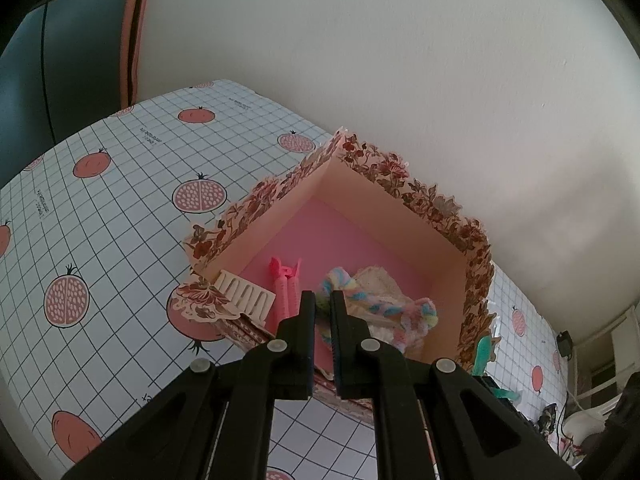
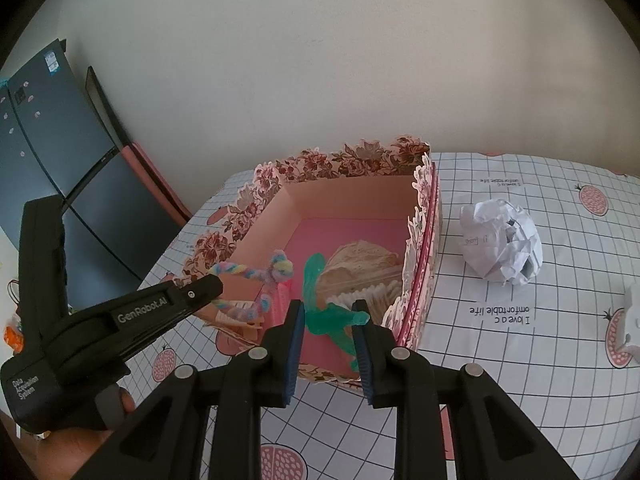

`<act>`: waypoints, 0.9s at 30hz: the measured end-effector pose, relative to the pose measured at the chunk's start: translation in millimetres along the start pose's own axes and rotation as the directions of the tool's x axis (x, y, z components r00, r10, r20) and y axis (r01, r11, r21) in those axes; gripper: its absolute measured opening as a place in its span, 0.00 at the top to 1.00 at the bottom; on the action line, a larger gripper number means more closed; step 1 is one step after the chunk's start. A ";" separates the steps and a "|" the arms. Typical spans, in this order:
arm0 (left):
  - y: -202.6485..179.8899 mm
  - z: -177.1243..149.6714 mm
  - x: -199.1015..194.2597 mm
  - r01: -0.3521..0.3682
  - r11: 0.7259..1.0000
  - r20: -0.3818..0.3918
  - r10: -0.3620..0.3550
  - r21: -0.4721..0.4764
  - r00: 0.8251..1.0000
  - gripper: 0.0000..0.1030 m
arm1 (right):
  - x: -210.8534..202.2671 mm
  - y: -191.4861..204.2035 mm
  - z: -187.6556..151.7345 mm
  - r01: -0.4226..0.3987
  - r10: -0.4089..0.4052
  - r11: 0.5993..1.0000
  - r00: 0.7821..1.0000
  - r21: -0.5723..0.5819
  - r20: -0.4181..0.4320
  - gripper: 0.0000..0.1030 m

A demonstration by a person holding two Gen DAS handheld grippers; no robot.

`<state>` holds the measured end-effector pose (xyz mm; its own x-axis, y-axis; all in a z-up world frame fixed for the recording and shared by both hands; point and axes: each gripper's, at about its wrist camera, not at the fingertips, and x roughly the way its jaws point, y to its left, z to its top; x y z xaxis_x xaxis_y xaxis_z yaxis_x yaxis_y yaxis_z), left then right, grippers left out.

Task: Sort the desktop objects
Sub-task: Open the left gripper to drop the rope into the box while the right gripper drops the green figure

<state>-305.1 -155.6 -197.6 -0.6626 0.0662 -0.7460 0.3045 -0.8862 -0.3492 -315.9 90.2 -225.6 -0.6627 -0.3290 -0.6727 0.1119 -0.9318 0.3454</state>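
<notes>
A pink box with a floral rim [image 1: 416,196] [image 2: 344,168] stands on the table. My left gripper [image 1: 323,304] is shut on a pastel twisted pipe cleaner [image 1: 380,306] and holds it over the box; it also shows in the right wrist view [image 2: 256,272]. My right gripper [image 2: 328,314] is shut on a green pipe-cleaner figure [image 2: 320,308] above the box's near side. Inside the box lie a pink hair clip [image 1: 285,280], a cream comb [image 1: 246,294] and a clear box of cotton swabs [image 2: 368,276].
A crumpled paper ball [image 2: 502,240] lies on the gridded pomegranate tablecloth [image 2: 520,352] right of the box. A white object [image 2: 632,320] sits at the right edge. A dark fridge [image 2: 48,152] stands at the left, by the wall.
</notes>
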 end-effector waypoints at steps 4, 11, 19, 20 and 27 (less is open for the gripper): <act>-0.3 -0.9 0.7 -0.002 1.000 -0.004 0.002 0.000 1.000 0.94 | 0.6 0.3 -0.3 -0.007 0.007 1.000 1.000 -0.003 -0.001 0.72; -0.3 -0.7 2.0 -0.003 1.000 -0.012 0.004 0.003 1.000 0.92 | -0.6 6.6 -2.3 -0.013 0.013 1.000 1.000 -0.028 0.001 0.57; -0.8 -1.2 1.7 0.010 1.000 -0.017 -0.010 -0.002 1.000 0.81 | -0.4 6.5 -2.3 -0.012 0.012 1.000 1.000 -0.027 0.000 0.57; -1.1 -1.2 1.6 0.010 1.000 -0.017 -0.010 0.000 1.000 0.80 | -0.5 6.4 -2.2 -0.014 0.014 1.000 1.000 -0.026 0.000 0.57; -4.2 -1.6 2.0 0.022 1.000 -0.018 -0.022 0.004 1.000 0.72 | 0.1 6.3 -1.5 -0.013 0.013 1.000 1.000 -0.027 -0.001 0.57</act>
<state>-306.6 -151.1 -198.5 -0.6566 0.0944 -0.7483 0.2871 -0.8862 -0.3637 -314.2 84.0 -224.5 -0.6608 -0.3415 -0.6684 0.1409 -0.9311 0.3364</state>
